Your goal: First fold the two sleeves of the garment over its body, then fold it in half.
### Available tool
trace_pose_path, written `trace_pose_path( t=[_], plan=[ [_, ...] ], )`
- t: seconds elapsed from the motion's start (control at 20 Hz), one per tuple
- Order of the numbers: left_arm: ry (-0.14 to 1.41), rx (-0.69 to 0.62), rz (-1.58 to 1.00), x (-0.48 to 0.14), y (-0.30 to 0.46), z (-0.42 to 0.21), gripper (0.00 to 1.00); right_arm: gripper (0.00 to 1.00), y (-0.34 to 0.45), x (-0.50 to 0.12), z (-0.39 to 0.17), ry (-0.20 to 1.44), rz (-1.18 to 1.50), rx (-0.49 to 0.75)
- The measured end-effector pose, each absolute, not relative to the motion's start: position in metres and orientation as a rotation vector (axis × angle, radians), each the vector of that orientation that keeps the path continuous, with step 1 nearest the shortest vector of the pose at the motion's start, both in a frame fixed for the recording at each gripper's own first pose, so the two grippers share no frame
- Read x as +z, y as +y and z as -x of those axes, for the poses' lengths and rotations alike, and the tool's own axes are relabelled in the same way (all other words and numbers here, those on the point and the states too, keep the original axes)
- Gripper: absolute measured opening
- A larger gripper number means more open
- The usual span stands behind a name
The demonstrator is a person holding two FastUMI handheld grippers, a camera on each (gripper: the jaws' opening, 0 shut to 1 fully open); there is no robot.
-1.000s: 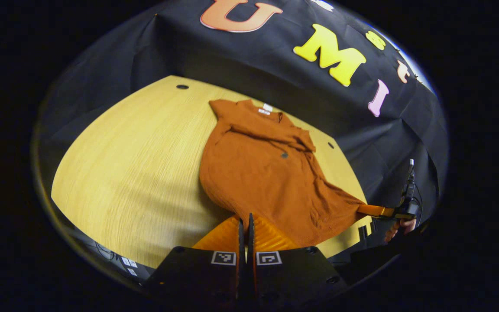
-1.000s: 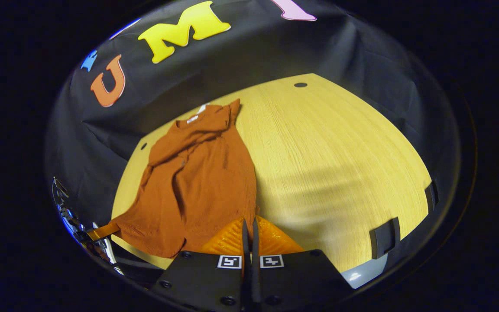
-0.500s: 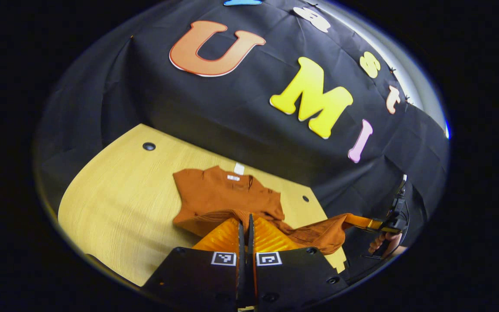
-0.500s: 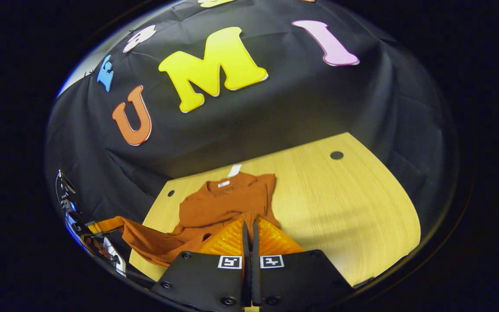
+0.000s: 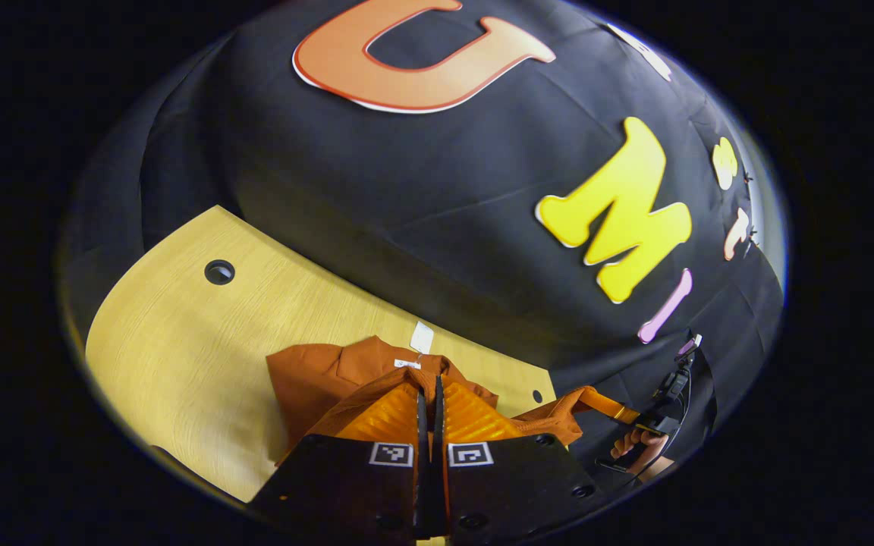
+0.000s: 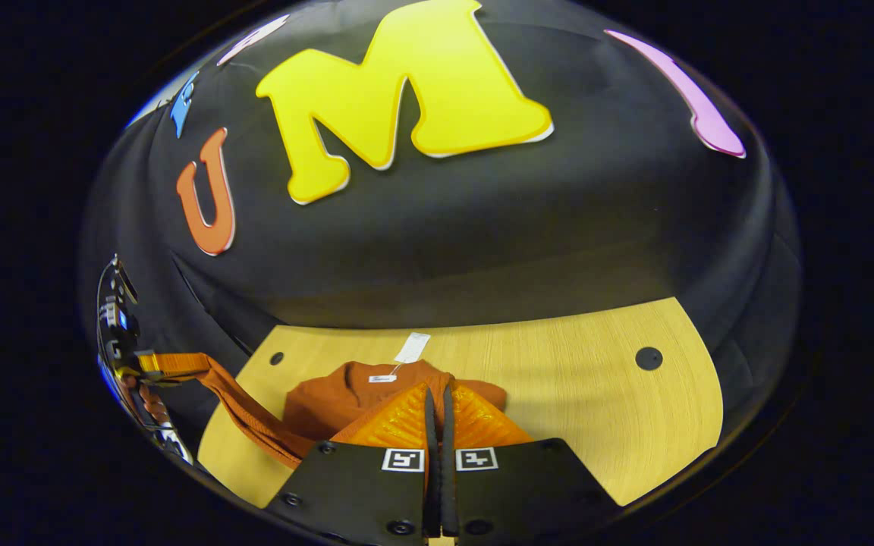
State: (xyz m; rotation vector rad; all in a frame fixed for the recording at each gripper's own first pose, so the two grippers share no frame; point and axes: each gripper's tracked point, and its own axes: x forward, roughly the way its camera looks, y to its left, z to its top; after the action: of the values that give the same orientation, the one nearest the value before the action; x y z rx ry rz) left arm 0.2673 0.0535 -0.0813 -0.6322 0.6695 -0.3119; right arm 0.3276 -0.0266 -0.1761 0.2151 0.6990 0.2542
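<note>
In the left gripper view my left gripper (image 5: 427,387) was clamped on the shirt (image 5: 315,371), hem lifted over its collar near the table's (image 5: 179,341) back edge. In the right gripper view my right gripper (image 6: 437,398) pinched the shirt (image 6: 346,390) the same way.

Dim booth, sharp focus, fisheye-warped edges

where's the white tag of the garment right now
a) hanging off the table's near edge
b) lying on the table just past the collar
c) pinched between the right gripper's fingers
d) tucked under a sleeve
b: in the right gripper view the white tag lies on the wooden table just beyond the collar of the orange garment, apart from the right gripper.
</note>
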Motion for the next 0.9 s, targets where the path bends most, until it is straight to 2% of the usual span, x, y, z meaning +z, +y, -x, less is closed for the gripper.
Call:
trace_pose_path(
  t=[0.1, 0.3, 0.5, 0.55, 0.6, 0.65, 0.75, 0.85, 0.9],
  plan=[
    [0.71, -0.332, 0.685, -0.107, 0.044, -0.292, 0.03, 0.01, -0.026, -0.21, -0.358, 0.717, -0.2, 0.242],
    [0.793, -0.233, 0.69, -0.183, 0.049, -0.336, 0.03, 0.01, -0.028, -0.285, -0.393, 0.78, -0.144, 0.216],
    [0.781, -0.137, 0.724, -0.208, 0.06, -0.368, 0.03, 0.03, -0.033, -0.321, -0.415, 0.81, -0.14, 0.191],
    [0.766, -0.111, 0.753, -0.209, 0.064, -0.375, 0.04, 0.01, -0.037, -0.326, -0.419, 0.812, -0.151, 0.178],
    [0.758, -0.091, 0.774, -0.206, 0.068, -0.378, 0.07, 0.04, -0.04, -0.327, -0.422, 0.813, -0.163, 0.169],
    [0.761, -0.074, 0.771, -0.211, 0.068, -0.381, 0.0, 0.08, -0.04, -0.324, -0.42, 0.805, -0.173, 0.157],
    [0.776, -0.037, 0.726, -0.216, 0.077, -0.376, 0.43, 0.18, -0.043, -0.308, -0.426, 0.771, -0.217, 0.143],
    [0.755, -0.003, 0.685, -0.205, 0.083, -0.373, 0.86, 0.69, -0.042, -0.3, -0.427, 0.751, -0.235, 0.132],
    [0.74, 0.011, 0.664, -0.196, 0.086, -0.372, 0.93, 0.95, -0.041, -0.294, -0.426, 0.737, -0.234, 0.134]
  ],
)
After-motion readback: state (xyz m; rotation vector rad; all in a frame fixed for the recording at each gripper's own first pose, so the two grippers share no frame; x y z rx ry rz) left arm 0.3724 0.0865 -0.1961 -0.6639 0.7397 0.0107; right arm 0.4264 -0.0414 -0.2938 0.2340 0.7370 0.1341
